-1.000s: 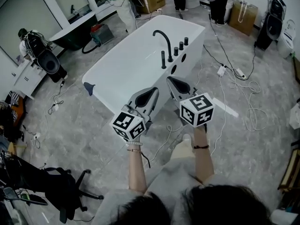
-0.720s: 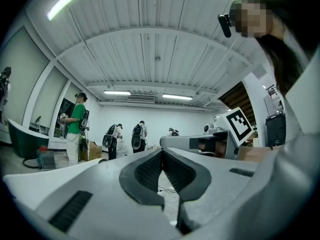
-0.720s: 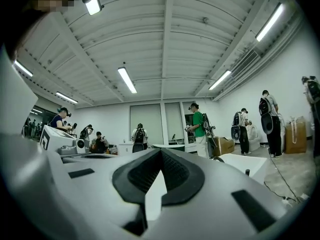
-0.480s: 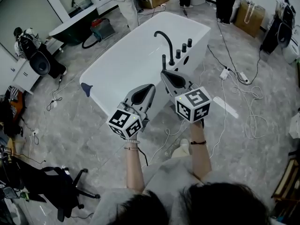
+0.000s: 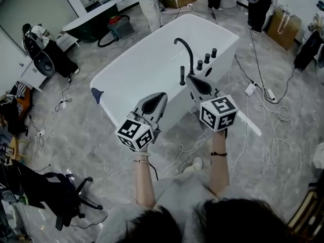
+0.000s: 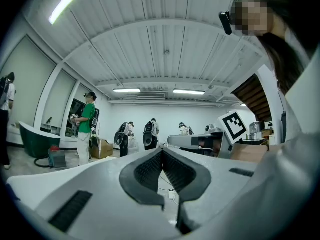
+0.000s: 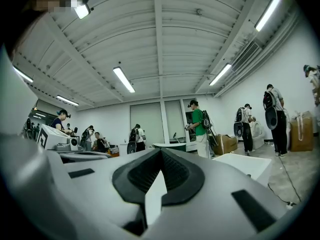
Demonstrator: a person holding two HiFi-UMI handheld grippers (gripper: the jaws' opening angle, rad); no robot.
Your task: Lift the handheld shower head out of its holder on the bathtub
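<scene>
Head view: white freestanding acrylic bathtub set diagonally mid-floor, near-left to far-right. On its right-hand rim, black gooseneck tap, w/ three black round knobs in a row further right. Slim black handheld shower head upright in its holder on that rim, just near of the tap base. Left gripper over the tub's near wall, left of the shower head & clearly apart from it; clenched, empty. Right gripper w/ tip close beside the shower head; contact not discernible from here; clenched, nothing grasped. Small blue object at the tub's left end. Black office chair near left on the grey floor.

Left gripper view: left gripper pointing level, jaws pressed together at the tips, nothing between. Right gripper side-on beyond, to the right. Person in green shirt far left, beside a dark green tub.

Right gripper view: right gripper level too, jaws closed tight, empty. Corner of the white bathtub low right, below & beyond the jaws. Person in green shirt far centre; cardboard box behind, to the right.
</scene>
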